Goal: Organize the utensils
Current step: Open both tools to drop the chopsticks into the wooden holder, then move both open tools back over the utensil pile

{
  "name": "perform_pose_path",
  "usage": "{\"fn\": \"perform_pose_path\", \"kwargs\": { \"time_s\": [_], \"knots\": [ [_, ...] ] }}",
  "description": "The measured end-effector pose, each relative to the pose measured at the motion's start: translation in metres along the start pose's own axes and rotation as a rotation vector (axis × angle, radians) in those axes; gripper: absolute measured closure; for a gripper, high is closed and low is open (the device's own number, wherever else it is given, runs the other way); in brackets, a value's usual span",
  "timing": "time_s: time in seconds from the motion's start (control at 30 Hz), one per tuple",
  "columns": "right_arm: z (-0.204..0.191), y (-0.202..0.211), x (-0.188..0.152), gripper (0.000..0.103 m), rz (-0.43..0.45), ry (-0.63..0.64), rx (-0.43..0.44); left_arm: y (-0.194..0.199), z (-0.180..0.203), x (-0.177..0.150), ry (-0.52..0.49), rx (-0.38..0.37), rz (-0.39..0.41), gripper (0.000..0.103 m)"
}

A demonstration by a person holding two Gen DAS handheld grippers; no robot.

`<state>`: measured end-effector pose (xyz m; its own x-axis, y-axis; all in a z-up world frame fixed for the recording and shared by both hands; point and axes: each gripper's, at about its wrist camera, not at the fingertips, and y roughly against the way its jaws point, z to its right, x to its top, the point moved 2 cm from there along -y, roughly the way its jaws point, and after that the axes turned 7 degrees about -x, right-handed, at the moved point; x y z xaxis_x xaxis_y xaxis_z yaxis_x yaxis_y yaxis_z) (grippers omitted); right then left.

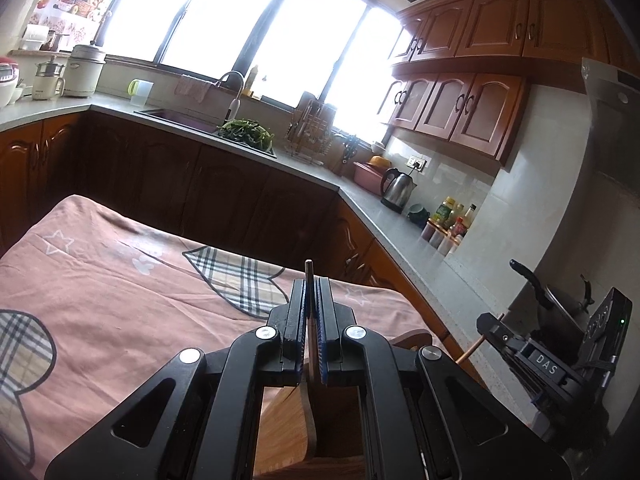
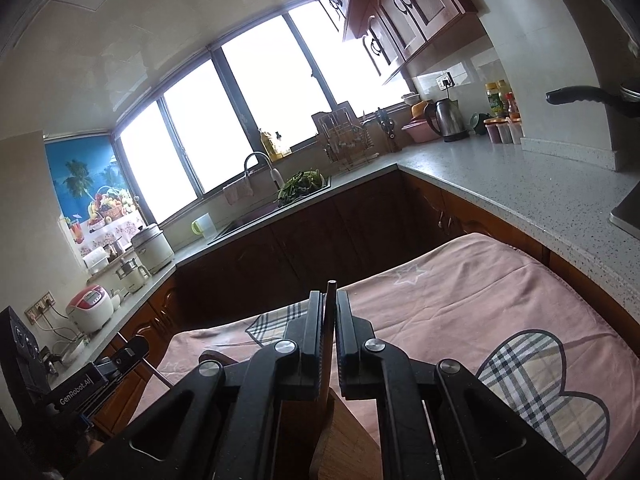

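Observation:
My left gripper (image 1: pixel 311 286) is shut on a thin wooden utensil handle (image 1: pixel 309 276) that sticks up between its blue pads; the utensil widens below into a wooden blade over a wooden holder (image 1: pixel 280 420). My right gripper (image 2: pixel 329 300) is shut on a dark slim utensil handle (image 2: pixel 330 292), above a wooden box (image 2: pixel 344 440). Both are held above a table with a pink cloth (image 1: pixel 100 280). The right gripper also shows at the right edge of the left wrist view (image 1: pixel 532 356); the left gripper shows at the lower left of the right wrist view (image 2: pixel 100 372).
Kitchen counters (image 2: pixel 520 184) run around the table on three sides. A sink with greens (image 1: pixel 246 130), a dish rack (image 1: pixel 310 128), a kettle (image 1: pixel 396 188), sauce bottles (image 1: pixel 452 216) and a pan with a black handle (image 1: pixel 532 280) stand on them. Wall cabinets hang at upper right.

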<state>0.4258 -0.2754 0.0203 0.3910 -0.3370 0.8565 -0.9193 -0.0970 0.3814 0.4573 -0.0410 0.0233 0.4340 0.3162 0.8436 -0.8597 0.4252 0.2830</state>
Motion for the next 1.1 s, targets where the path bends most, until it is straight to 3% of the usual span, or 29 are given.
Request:
{"fn": "perform_pose_path", "kwargs": {
  "time_s": [0.17, 0.2, 0.23, 0.27, 0.3, 0.37, 0.43, 0.57, 0.8, 1.1],
  "knots": [
    [0.001, -0.001, 0.001, 0.092, -0.022, -0.013, 0.011, -0.001, -0.003, 0.002, 0.013, 0.002, -0.026, 0.093],
    [0.002, -0.001, 0.001, 0.089, -0.028, -0.017, 0.013, -0.001, -0.004, 0.002, 0.014, 0.005, -0.033, 0.082],
    [0.003, -0.001, 0.001, 0.086, -0.033, -0.022, 0.012, -0.001, -0.004, 0.002, 0.017, 0.011, -0.038, 0.061],
    [0.005, 0.000, 0.001, 0.073, -0.036, -0.031, 0.011, 0.002, -0.004, 0.002, 0.021, 0.019, -0.032, 0.051],
    [0.007, 0.002, 0.001, 0.048, -0.038, -0.044, 0.017, 0.006, -0.005, 0.002, 0.025, 0.023, -0.022, 0.042],
    [0.012, 0.008, 0.001, 0.030, -0.032, -0.077, 0.033, 0.014, -0.006, 0.002, 0.032, 0.023, -0.018, 0.035],
    [0.015, 0.016, 0.001, 0.030, -0.026, -0.094, 0.035, 0.022, -0.009, 0.002, 0.045, 0.026, -0.023, 0.029],
    [0.020, 0.033, 0.002, 0.013, -0.028, -0.125, 0.058, 0.043, -0.013, 0.000, 0.063, 0.045, -0.039, 0.020],
    [0.018, 0.075, -0.009, 0.009, -0.032, -0.108, 0.070, 0.088, -0.018, -0.012, 0.080, 0.086, -0.080, 0.016],
    [0.006, 0.129, -0.035, 0.009, -0.056, -0.043, 0.081, 0.144, -0.015, -0.040, 0.079, 0.086, -0.132, 0.016]
  ]
}}
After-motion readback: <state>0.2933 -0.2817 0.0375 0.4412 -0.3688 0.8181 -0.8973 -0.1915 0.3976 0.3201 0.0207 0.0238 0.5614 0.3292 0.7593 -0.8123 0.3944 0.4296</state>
